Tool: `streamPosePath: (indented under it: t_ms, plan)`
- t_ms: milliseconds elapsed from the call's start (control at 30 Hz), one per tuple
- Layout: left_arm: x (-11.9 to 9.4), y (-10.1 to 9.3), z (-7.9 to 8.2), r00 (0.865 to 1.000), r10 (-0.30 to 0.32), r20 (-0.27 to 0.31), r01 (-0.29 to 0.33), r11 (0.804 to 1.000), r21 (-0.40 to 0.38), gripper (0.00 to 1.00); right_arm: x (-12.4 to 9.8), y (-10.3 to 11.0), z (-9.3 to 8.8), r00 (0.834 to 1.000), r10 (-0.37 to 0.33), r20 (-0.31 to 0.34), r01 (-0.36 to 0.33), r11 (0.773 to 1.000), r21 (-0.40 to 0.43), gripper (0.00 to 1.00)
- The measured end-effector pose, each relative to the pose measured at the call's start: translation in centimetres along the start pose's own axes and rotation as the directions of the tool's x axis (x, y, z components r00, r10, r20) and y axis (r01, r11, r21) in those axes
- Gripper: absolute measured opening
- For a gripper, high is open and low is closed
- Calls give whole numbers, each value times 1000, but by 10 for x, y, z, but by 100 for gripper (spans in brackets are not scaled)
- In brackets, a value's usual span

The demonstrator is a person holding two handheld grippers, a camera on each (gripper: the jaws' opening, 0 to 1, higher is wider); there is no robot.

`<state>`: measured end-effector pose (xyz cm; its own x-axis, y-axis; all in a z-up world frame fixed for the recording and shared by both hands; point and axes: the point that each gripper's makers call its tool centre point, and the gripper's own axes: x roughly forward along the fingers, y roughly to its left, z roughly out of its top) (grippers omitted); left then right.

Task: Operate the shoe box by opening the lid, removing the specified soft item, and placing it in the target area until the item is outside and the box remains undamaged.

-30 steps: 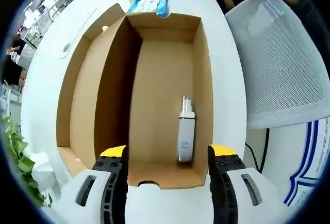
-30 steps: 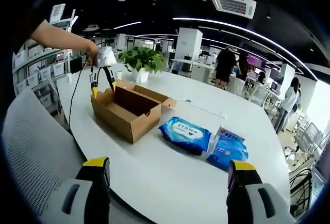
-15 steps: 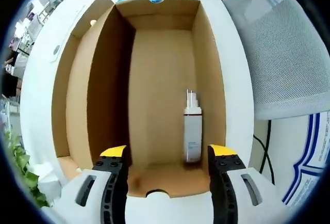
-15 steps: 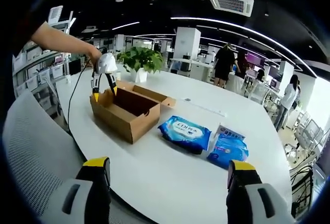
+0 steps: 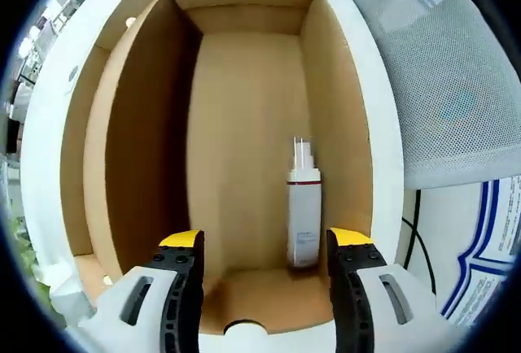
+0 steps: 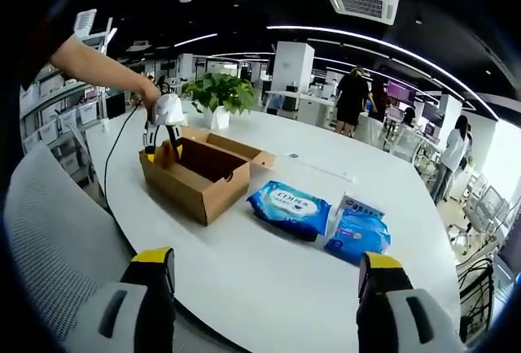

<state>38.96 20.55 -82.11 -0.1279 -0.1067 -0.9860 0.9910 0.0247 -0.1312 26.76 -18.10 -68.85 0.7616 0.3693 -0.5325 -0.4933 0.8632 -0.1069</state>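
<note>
My left tongs (image 5: pixel 262 249): jaws spread wide with nothing between them, tips dipping just inside the near end of the box; in the right gripper view they (image 6: pixel 159 137) hang at the box's far-left end, held by a hand (image 6: pixel 151 91).
My right tongs (image 6: pixel 264 270): jaws wide apart, gripping nothing, held above the bare white round table (image 6: pixel 244 263), well apart from the box.
Open brown cardboard shoe box (image 5: pixel 244 125): lid folded out flat along its left side, sitting on the table.
White slim tube with a narrow cap (image 5: pixel 303 207): lies on the box floor against the right wall, just beyond my left tongs' right jaw.
Blue soft wipes packs (image 6: pixel 288 207): on the table beside the box, a second one (image 6: pixel 358 234) just past it.
Grey mesh chair back (image 5: pixel 448 84): right of the box.
Green potted plant (image 6: pixel 216 96): beyond the box.
</note>
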Motion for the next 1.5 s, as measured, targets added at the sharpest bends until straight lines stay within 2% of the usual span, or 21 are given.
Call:
streamPosePath:
  t_ms: [233, 500, 667, 867, 1000, 1267, 1500]
  plan:
    - [6, 6, -6, 1000, 16, -13, -16, 1000, -2, 56, 0, 0, -2, 1000, 0, -7, 1, 1000, 3, 93]
    - [6, 9, -4, 1000, 25, -10, -25, 1000, 2, 59, 0, -1, -2, 1000, -2, -9, 2, 1000, 4, 93]
    - [0, 26, -1, 996, 92, -4, -92, 995, 31, 51, 0, -1, -2, 1000, -4, -9, 4, 1000, 6, 92]
    - [-4, 22, 2, 997, 74, 1, -74, 997, 30, 53, 0, 0, -2, 1000, -3, -9, 3, 1000, 5, 92]
    - [-7, 12, 0, 999, 36, 2, -36, 999, 17, 54, 1, 0, -2, 1000, 1, -10, -1, 1000, 6, 92]
    - [1, 5, -2, 1000, 22, 13, -22, 1000, -16, 55, 1, 1, -2, 1000, 4, -13, -4, 1000, 3, 91]
    - [10, 0, 5, 999, -2, 45, 4, 999, -48, 56, 1, 1, -2, 1000, 4, -14, -4, 1000, 2, 91]
